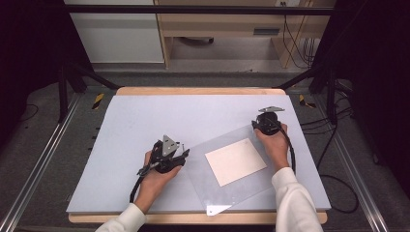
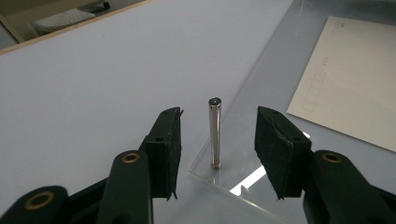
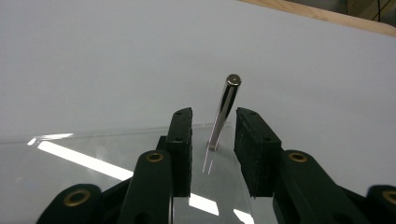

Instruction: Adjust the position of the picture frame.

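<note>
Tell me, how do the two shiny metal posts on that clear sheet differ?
The post between the left gripper's jaws looks upright in the left gripper view; the post between the right gripper's jaws leans in the right gripper view. The left jaws stand wide of theirs, the right jaws closer. Both rise from corners of the clear sheet, untouched.

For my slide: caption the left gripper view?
Open left gripper straddles an upright metal pin at the clear sheet's corner.

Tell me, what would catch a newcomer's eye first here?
A clear plastic sheet lies askew on the pale table, with a cream card at its middle. A slim metal pin stands upright at a sheet corner between the left gripper's open jaws; the right gripper straddles another pin.
</note>
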### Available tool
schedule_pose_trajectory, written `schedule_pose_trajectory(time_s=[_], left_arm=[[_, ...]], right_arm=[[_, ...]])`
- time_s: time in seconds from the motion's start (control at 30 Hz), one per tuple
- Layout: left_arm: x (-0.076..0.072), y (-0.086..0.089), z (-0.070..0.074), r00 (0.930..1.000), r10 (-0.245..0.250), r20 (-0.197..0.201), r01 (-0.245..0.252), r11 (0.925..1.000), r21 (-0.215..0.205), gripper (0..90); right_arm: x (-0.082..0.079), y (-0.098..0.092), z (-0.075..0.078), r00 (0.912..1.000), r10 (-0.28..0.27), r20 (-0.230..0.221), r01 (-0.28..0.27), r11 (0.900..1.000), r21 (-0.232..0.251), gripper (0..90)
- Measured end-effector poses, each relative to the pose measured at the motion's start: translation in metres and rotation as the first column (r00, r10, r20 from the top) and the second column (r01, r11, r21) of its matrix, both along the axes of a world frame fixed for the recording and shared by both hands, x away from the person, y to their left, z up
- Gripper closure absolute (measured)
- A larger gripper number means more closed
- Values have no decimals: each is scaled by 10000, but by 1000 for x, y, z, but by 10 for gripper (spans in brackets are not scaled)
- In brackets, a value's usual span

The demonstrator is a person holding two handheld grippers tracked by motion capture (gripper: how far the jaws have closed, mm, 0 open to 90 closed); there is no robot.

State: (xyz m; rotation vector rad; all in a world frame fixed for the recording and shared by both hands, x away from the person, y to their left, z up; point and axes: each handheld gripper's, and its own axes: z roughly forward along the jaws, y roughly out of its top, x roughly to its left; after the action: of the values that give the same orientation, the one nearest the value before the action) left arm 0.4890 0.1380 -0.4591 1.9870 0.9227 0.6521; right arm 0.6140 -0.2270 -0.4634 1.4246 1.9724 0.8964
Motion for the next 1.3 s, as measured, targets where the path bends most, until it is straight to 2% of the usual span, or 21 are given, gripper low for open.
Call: schedule_pose_trajectory(time_s=[0.13, 0.2, 0.3, 0.43, 0.53, 0.57, 0.63, 0.67, 0.83, 1.07, 1.17, 1.3], left_arm=[[0, 0, 0, 10000, 50, -36, -50, 10000, -4, 519], [0, 1, 0, 10000, 51, -56, -51, 10000, -32, 524], [-1, -1, -1, 10000, 28, -44, -28, 10000, -88, 532], [-2, -2, 0, 10000, 3, -48, -4, 10000, -39, 545], [-1, -2, -1, 10000, 34, -62, -34, 10000, -24, 546], [-1, -1, -2, 10000, 45, -72, -45, 10000, -10, 553], [-1, -1, -3, 9999, 59, -138, -60, 10000, -31, 556], [-1, -1, -3, 9999, 63, -149, -63, 10000, -28, 562], [0, -1, -5, 9997, 61, -249, -60, 10000, 35, 579], [6, -4, -13, 9983, 0, -582, 7, 9999, 123, 667], [10, -5, -16, 9979, 16, -645, -16, 10000, 2, 693], [14, -7, -18, 9975, 0, -707, 7, 10000, 91, 740]], right_arm=[[3, -1, -4, 9999, -66, -153, 66, 10000, 19, 718], [4, -1, -5, 9999, -62, -88, 64, 9999, 155, 733], [5, -1, -6, 9999, -108, -133, 109, 9999, 83, 747], [9, -2, -9, 9999, -126, -98, 130, 9992, 367, 783], [11, -1, -10, 9998, -65, -191, 68, 9998, 195, 802], [12, 0, -9, 9997, -86, -220, 91, 9998, 199, 841], [12, 0, -8, 9996, -90, -263, 94, 9999, 143, 849], [13, -1, -7, 9991, -121, -412, 134, 9994, 315, 851], [12, -1, -8, 9992, -87, -402, 98, 9995, 290, 852], [12, -1, -7, 9990, -123, -430, 136, 9995, 302, 852], [12, -1, -7, 9989, -137, -441, 151, 9994, 320, 852], [13, -1, -7, 9989, -139, -439, 154, 9993, 338, 853]])
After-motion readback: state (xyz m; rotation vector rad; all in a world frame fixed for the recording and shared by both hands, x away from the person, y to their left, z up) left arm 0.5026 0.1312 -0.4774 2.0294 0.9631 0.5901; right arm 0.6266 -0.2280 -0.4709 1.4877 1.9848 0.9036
